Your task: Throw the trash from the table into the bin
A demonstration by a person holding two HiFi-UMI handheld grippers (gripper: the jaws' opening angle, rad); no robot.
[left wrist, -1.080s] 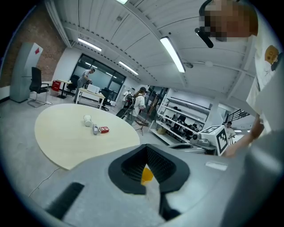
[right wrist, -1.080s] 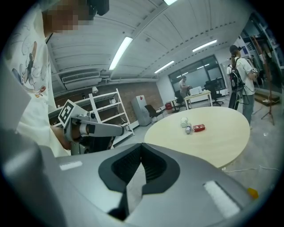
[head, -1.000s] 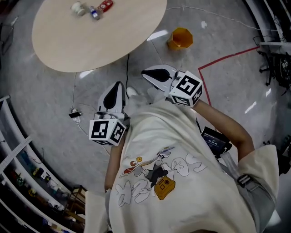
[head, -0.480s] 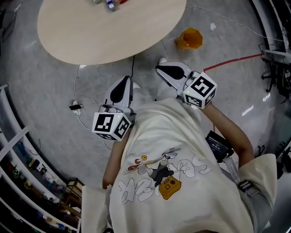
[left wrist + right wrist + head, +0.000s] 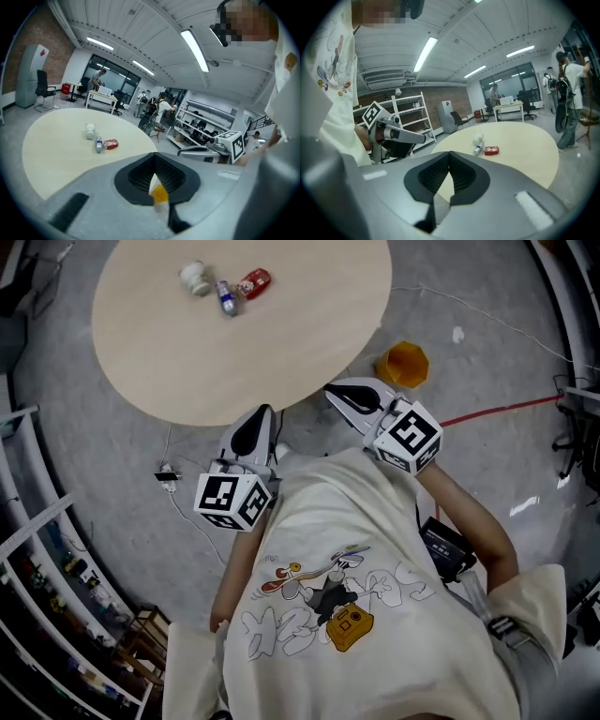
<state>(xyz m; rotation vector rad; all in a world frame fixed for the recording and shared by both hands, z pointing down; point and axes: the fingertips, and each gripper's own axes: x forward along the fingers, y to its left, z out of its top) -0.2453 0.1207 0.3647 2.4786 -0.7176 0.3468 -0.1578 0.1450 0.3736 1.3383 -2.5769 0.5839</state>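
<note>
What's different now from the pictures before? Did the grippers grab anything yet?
The person stepped toward the table, so the left gripper and right gripper both moved forward and are now by its near edge. Nothing was grabbed or let go. Unchanged: both grippers are shut and empty, the cup, bottle and red item lie on the table, and the bin is on the floor.

Left claw (image 5: 264,415), right claw (image 5: 331,393): both closed, empty.
</note>
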